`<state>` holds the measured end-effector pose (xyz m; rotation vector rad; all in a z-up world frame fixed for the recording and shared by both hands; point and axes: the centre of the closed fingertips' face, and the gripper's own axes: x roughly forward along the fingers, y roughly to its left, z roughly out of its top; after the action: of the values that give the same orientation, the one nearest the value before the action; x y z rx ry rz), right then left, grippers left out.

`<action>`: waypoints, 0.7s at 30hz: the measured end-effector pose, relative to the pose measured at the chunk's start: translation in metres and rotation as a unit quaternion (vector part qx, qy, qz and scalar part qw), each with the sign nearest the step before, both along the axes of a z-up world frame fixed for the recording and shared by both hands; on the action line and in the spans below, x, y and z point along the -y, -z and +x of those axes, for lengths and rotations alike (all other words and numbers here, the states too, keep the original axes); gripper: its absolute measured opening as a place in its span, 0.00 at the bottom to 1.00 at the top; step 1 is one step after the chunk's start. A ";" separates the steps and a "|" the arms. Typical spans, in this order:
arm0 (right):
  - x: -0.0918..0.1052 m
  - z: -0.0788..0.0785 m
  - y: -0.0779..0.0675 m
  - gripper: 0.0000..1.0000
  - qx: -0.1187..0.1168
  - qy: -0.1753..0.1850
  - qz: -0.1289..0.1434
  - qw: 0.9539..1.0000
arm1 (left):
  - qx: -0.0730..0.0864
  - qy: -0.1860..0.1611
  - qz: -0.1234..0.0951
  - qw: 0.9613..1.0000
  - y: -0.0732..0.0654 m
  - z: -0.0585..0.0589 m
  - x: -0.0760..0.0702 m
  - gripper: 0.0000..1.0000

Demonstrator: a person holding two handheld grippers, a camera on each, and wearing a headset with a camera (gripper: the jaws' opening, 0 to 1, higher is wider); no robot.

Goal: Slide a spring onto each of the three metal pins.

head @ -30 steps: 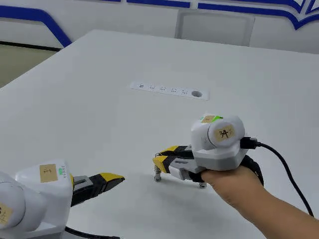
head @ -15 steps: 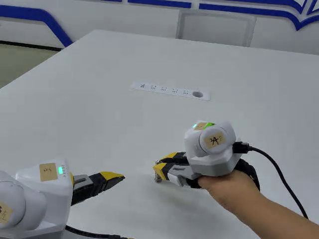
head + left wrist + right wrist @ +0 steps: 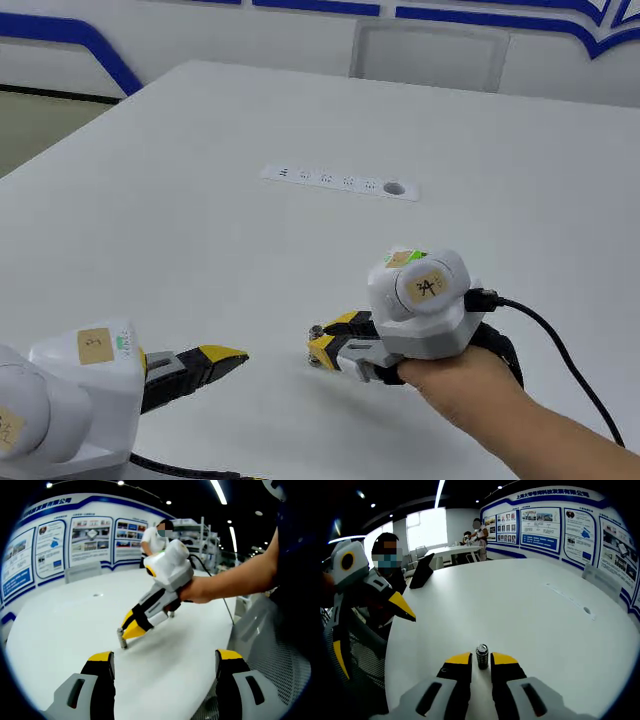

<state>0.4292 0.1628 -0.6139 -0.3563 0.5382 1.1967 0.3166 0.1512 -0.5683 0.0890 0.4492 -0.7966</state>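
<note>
A short metal pin with a spring (image 3: 482, 656) on it stands upright on the white table (image 3: 200, 220). It sits between the yellow fingertips of my right gripper (image 3: 481, 660), whose jaws are drawn in narrow around the coils. In the head view, the right gripper (image 3: 322, 340) lies low over the table with the pin's top (image 3: 315, 330) at its tip. From the left gripper view, the same pin (image 3: 120, 639) hangs at that gripper's yellow point, and a second pin (image 3: 171, 614) stands under its body. My left gripper (image 3: 165, 657) is open and holds nothing, about a hand's width left of the pin (image 3: 235, 357).
A recessed power strip (image 3: 340, 182) lies in the table's middle, with a chair (image 3: 430, 55) at the far edge. A black cable (image 3: 560, 330) trails from the right gripper. The table's near edge runs close under the left gripper. People and a dark laptop (image 3: 422, 570) are at the far side.
The right gripper has come down from above the pin to table height, its tips now around the spring. The second pin near the hand has gone behind the gripper. The left gripper stayed still.
</note>
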 end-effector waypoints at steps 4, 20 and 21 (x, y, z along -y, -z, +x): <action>0.006 -0.004 -0.007 0.18 -0.004 0.007 0.012 1.000 | 0.002 -0.001 0.001 1.000 0.000 0.000 0.000 0.84; 0.042 -0.032 -0.025 0.23 0.015 -0.002 0.019 1.000 | 0.003 0.003 0.007 1.000 -0.001 0.001 -0.002 0.85; 0.046 -0.034 -0.025 0.24 0.016 -0.002 0.019 1.000 | 0.003 0.003 0.008 1.000 -0.001 0.001 -0.002 0.85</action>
<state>0.3951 0.1165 -0.5887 -0.3438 0.4865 1.2022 0.3178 0.1535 -0.5678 0.1075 0.4499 -0.7990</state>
